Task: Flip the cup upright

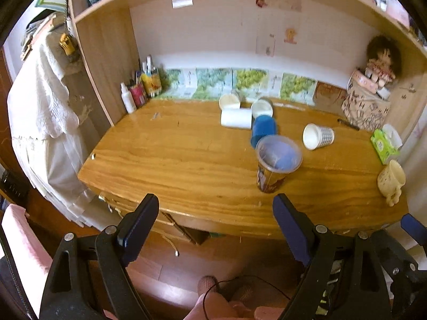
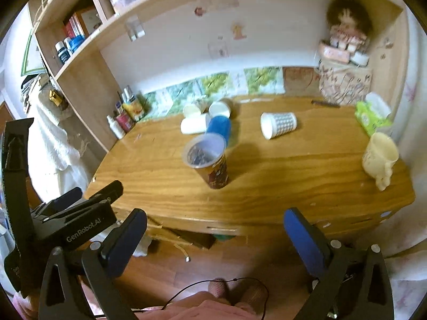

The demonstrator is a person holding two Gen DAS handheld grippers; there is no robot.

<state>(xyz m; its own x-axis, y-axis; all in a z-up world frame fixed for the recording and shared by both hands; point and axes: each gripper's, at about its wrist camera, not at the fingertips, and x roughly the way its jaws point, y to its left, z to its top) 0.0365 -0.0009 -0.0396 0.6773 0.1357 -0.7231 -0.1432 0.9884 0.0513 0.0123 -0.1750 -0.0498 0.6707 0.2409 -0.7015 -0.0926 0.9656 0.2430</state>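
A brown printed cup with a clear rim (image 1: 275,165) (image 2: 210,160) stands upright near the middle of the wooden desk (image 1: 173,160) (image 2: 293,176). Behind it a blue cup (image 1: 263,129) (image 2: 220,128) lies on its side, next to a white cup on its side (image 1: 236,118) (image 2: 193,125). A patterned paper cup (image 1: 317,136) (image 2: 277,124) lies on its side to the right. My left gripper (image 1: 216,226) is open and empty, off the desk's front edge. My right gripper (image 2: 214,240) is open and empty, also short of the desk.
Two more pale cups (image 1: 229,101) (image 1: 262,108) lie at the back. A cream mug (image 1: 391,180) (image 2: 379,157) stands at the right edge, by a green tissue pack (image 1: 384,144). Bottles (image 1: 138,90) stand back left, a doll on a box (image 1: 373,85) back right. The left gripper's body (image 2: 66,224) shows at left.
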